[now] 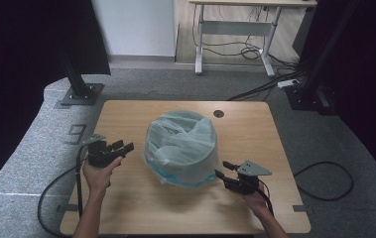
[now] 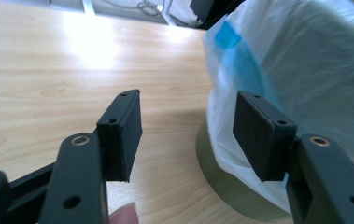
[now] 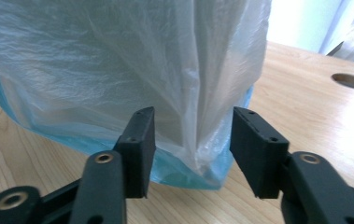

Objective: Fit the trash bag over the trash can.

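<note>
**Both grippers released beside the bagged bin**

Fingers of both grippers stand apart, pressing on nothing. Left gripper [image 1: 122, 147] hovers over the wooden table [image 1: 141, 208], just left of the bin [image 2: 230, 193], its 2 pads clear of the bag. Right gripper [image 1: 223, 168] sits at the bin's near right, a fold of the plastic bag [image 1: 181, 144] hanging loose between its released pads [image 3: 254, 149]. Bag-covered bin stands mid-table.

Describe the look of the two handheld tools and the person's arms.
Both tools are black. The left tool and right tool each carry a grey three-cornered plate on top and trail a black cable. Each has two flat rectangular pads on linkage arms with brass-coloured pivots. The forearms are bare, without sleeves.
</note>
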`<action>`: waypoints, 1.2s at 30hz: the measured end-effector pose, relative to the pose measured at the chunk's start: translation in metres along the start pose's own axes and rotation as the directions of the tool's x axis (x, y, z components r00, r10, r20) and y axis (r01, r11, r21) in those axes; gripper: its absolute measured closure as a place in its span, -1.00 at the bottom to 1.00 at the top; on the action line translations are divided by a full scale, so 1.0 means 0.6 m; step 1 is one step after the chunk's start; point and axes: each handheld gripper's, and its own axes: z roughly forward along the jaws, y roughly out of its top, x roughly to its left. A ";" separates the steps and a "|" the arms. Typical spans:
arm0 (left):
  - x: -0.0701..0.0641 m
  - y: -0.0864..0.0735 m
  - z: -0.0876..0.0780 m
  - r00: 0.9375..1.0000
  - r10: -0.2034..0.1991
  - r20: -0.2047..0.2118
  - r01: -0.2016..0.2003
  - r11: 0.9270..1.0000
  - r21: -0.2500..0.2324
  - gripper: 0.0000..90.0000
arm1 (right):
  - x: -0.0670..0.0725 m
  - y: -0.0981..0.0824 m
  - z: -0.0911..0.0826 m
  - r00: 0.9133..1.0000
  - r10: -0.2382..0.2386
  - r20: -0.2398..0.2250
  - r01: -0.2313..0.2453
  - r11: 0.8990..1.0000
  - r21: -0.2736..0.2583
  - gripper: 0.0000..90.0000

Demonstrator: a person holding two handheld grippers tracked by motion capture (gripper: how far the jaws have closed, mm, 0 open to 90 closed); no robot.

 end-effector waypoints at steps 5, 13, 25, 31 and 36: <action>-0.019 0.017 -0.023 0.998 0.050 0.038 -0.049 0.999 -0.015 -0.09 | -0.008 -0.003 -0.019 1.000 0.005 0.028 -0.005 1.000 -0.010 -0.04; -0.069 0.054 -0.036 0.982 0.164 0.092 -0.164 0.986 -0.005 -0.08 | -0.034 -0.016 -0.042 0.996 0.055 0.073 -0.055 0.998 -0.013 -0.08; -0.121 0.095 -0.004 0.970 0.188 0.152 -0.189 0.982 -0.006 -0.10 | -0.045 -0.018 -0.040 0.993 0.082 0.090 -0.081 0.997 -0.018 -0.07; -0.157 0.117 0.023 0.954 0.230 0.191 -0.234 0.972 0.003 -0.15 | -0.046 -0.018 -0.043 0.993 0.080 0.088 -0.079 0.997 -0.017 -0.07; -0.184 0.133 0.046 0.941 0.258 0.220 -0.273 0.961 0.039 -0.18 | -0.049 -0.020 -0.047 0.991 0.100 0.093 -0.098 0.995 -0.021 -0.07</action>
